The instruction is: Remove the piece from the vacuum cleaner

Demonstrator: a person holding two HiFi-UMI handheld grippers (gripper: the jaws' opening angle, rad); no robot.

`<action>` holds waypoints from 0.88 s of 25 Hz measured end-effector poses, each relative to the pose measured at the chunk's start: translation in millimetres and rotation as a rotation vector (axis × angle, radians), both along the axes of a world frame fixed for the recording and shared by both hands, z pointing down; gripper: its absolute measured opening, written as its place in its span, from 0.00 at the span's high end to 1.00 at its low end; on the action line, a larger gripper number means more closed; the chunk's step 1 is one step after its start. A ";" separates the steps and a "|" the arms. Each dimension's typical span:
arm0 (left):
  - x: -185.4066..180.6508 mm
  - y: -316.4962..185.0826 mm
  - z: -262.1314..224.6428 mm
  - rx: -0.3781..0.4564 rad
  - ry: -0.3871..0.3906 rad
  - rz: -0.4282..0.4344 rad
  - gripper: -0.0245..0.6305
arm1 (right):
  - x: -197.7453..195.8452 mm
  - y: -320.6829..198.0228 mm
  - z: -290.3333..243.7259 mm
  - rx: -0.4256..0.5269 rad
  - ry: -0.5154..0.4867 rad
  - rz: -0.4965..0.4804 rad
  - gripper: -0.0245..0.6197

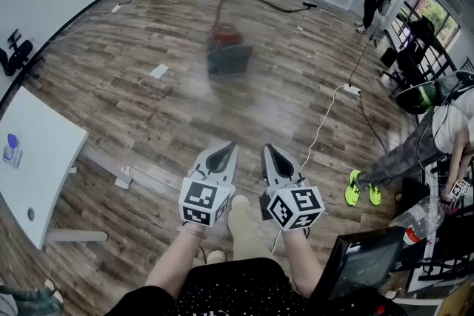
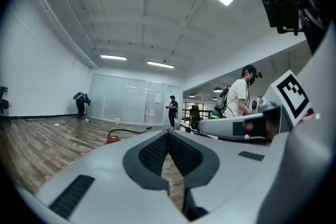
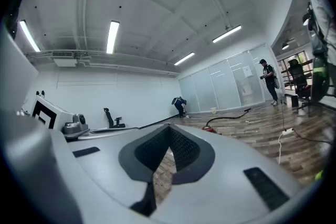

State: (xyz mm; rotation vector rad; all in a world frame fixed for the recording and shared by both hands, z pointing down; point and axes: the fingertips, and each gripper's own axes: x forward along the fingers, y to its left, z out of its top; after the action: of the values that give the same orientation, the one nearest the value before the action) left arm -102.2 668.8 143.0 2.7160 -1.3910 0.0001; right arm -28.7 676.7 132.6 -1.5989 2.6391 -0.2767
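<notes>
**Red vacuum cleaner waits mid-floor, both grippers closed and empty**

The red vacuum cleaner point(image 1: 224, 48) sits in the upper centre of the head view on the wood floor, its dark hose point(image 1: 259, 1) curling toward the upper right. Which piece is to come off cannot be made out at this range. Well apart from it, at lower centre, the left gripper point(image 1: 224, 152) and right gripper point(image 1: 269, 153) are held level side by side, each with its jaws pressed together on nothing. A white table point(image 1: 44, 152) stands at the left edge, and a white cable point(image 1: 320, 128) trails down the right. The step in hand appears to be the approach. It calls for closing in while stepping clear of the cable, then parting the jaws once the piece is identified. One gripper should likely steady the body while the other pulls.
</notes>
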 end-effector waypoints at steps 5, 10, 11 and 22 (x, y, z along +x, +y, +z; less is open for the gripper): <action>23.2 -115.1 -3.5 -0.003 -0.001 -0.017 0.95 | 23.5 -116.3 -2.3 -0.010 -0.014 -0.023 0.95; 50.1 -236.8 -4.5 -0.001 -0.002 -0.069 0.95 | 46.7 -238.0 -10.7 0.004 0.015 -0.108 0.95; 51.5 -255.1 -3.1 -0.003 -0.002 -0.081 0.95 | 48.7 -256.3 -11.0 0.009 0.020 -0.117 0.95; 63.4 -420.6 17.0 -0.059 0.006 -0.097 0.95 | 66.9 -416.3 17.4 -0.069 -0.006 -0.120 0.95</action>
State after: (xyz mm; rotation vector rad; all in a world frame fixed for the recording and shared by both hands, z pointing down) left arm -38.8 248.2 160.0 2.5964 -1.4955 0.0260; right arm 38.1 260.3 150.0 -1.4570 2.7544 -0.3812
